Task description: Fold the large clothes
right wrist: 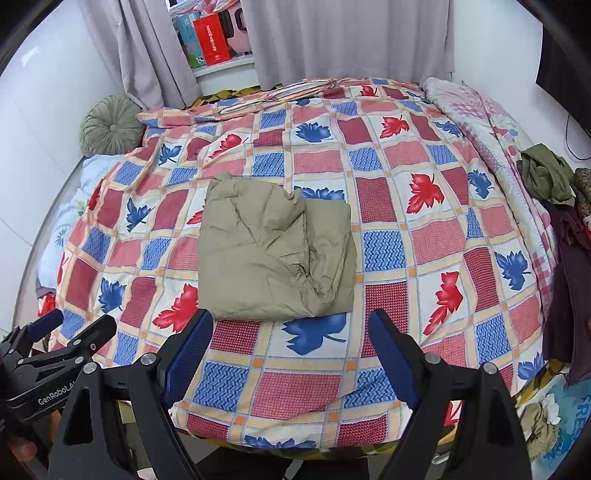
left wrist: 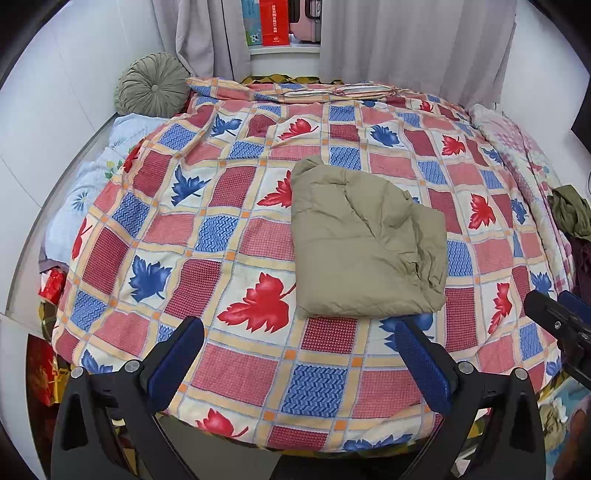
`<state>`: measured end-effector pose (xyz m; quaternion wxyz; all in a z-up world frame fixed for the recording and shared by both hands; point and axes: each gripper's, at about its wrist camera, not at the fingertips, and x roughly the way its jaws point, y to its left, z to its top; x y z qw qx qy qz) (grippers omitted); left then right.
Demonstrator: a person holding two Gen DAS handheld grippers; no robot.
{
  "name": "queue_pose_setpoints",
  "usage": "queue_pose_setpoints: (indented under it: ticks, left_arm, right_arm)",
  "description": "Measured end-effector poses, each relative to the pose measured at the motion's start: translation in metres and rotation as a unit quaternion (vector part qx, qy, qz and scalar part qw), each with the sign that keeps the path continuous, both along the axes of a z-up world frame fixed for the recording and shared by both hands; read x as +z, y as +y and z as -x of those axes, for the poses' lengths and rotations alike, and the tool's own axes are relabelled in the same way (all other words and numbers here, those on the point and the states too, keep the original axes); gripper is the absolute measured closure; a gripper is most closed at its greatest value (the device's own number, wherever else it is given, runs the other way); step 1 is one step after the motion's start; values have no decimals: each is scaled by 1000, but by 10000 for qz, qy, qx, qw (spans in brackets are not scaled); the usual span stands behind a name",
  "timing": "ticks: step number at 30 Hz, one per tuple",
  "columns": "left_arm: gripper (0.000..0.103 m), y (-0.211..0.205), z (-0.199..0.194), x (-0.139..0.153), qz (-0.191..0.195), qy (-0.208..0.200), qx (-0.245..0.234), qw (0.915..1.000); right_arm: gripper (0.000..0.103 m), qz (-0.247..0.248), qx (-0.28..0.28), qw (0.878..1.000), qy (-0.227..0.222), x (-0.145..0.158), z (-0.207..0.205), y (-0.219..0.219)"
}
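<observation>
Left wrist view showed the left gripper (left wrist: 299,358) with its blue-padded fingers (left wrist: 177,360) wide apart and nothing between them, held over the near edge of the bed (left wrist: 314,391). From the right wrist view the right gripper (right wrist: 291,354) stood the same way, fingers apart and empty, beside the left one, which showed at that picture's lower left.

Just beyond both pairs of fingers lay the garment (left wrist: 365,240), an olive-tan padded piece, already folded into a rough square on the quilt (left wrist: 229,229). Its left side lay flat; its right side was bunched, with a loose layer sticking out past the top fold (a sleeve or a hem, I could not tell which). Neither gripper touched it.

My judgement: the fold was nearly or wholly finished, and the step in hand was a pause between folds. If another move was due, it would call for reaching forward to the near edge, pinching the layers together and either tucking the bunched right side in or doubling the bundle over once more.

The quilt, checked in red, blue and cream with maple leaves, covered a soft, rumpled bed. Farther off, a second olive cloth (right wrist: 546,177) lay crumpled at the right edge, a round green cushion (left wrist: 153,86) sat in the far left corner, and grey curtains (left wrist: 406,40) hung behind, parted on a red box (left wrist: 274,22).
</observation>
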<state>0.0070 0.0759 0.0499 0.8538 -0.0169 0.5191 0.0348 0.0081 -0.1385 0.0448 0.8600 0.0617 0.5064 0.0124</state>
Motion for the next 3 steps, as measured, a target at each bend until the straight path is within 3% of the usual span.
queue_pose_setpoints:
  ticks: [3]
  left_arm:
    - [0, 0, 0, 0, -3, 2, -6, 10000]
  right_arm:
    - [15, -3, -12, 10000, -3, 0, 1, 1]
